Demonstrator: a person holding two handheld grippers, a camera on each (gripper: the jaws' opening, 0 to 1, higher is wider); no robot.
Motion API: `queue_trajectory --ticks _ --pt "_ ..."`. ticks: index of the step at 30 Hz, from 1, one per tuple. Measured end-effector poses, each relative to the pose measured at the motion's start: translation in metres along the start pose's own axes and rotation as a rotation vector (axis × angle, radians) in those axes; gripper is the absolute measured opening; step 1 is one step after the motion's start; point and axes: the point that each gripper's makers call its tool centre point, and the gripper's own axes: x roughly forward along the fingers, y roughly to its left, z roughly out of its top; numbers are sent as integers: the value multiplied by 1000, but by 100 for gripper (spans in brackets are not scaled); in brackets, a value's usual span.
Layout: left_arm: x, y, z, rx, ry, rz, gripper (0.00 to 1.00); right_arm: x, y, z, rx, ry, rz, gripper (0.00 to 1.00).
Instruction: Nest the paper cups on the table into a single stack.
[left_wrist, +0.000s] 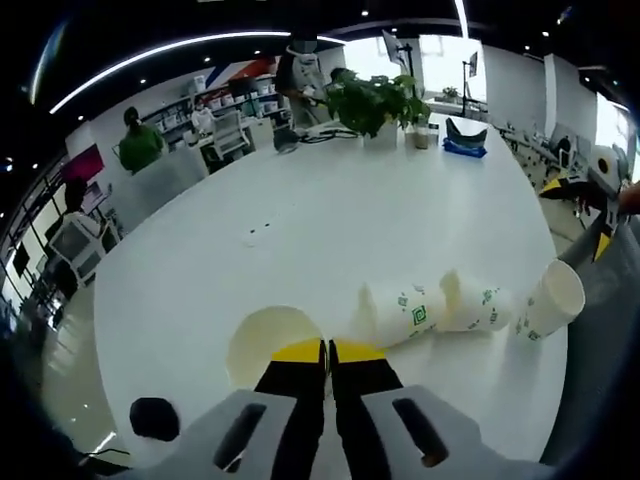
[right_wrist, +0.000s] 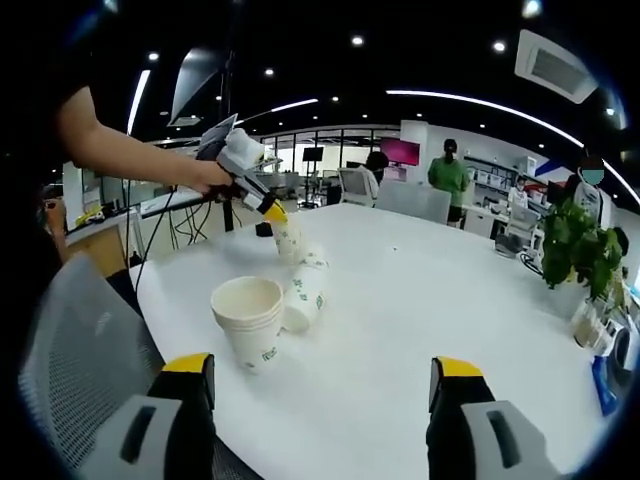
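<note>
White desk (right_wrist: 400, 300) — paper cups, grippers

Left gripper (left_wrist: 327, 348): fingers pressed together on the rim of a paper cup (left_wrist: 268, 340), seen from above at 6 o'clock in the left gripper view. In the right gripper view it sits at 10 o'clock, held by a hand (right_wrist: 205, 177), its tip at a tilted cup (right_wrist: 288, 238).

Right gripper (right_wrist: 322, 382): fingers spread wide, nothing between them.

Upright cup stack (right_wrist: 250, 320) — near desk edge, 8 o'clock in the right gripper view; lying cup (right_wrist: 305, 295) touching its side.

Potted plant (right_wrist: 580, 250) at 3 o'clock
</note>
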Motion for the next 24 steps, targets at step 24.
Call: queue_trajectory --ticks 24 --pt "-57 -62 53 60 -101 -70 0 0 3 2 -7 -10 15 90"
